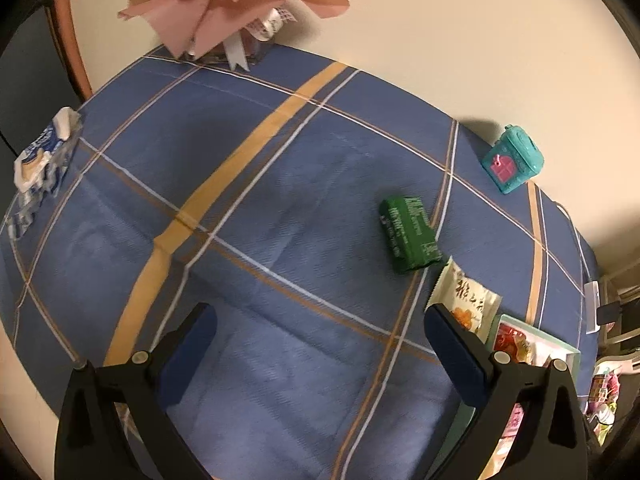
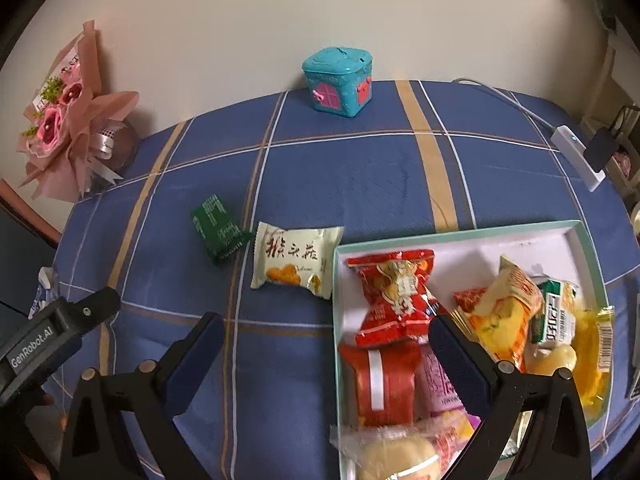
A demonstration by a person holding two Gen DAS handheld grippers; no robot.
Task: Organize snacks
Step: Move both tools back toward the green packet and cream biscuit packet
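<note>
Snacks crowd a shallow white tray (image 2: 580,236) at the near right of a table under a blue plaid cloth (image 2: 360,184), as I look down from both wrist cameras. My right gripper (image 2: 324,356) hangs above the tray's left edge with its jaws spread wide and nothing between them; its right finger crosses over a red wrapped packet (image 2: 394,296), with a yellow-orange packet (image 2: 504,308) and a red box with a white stripe (image 2: 380,384) lying nearby inside the tray. Two snacks lie on the cloth outside it: a cream packet printed with red characters (image 2: 294,260) just left of the tray, and a green packet (image 2: 216,232) just beyond, its corner close to the cream one, though I cannot tell whether they touch. My left gripper (image 1: 320,340) hovers over bare cloth, jaws likewise released and empty, with the green packet (image 1: 408,236) ahead to its right. A teal house-shaped box (image 2: 340,80) stands at the far edge by the wall, a pink paper bouquet (image 2: 68,120) at the far left corner, and a blue-and-white tissue pack (image 1: 40,160) at the left edge.
</note>
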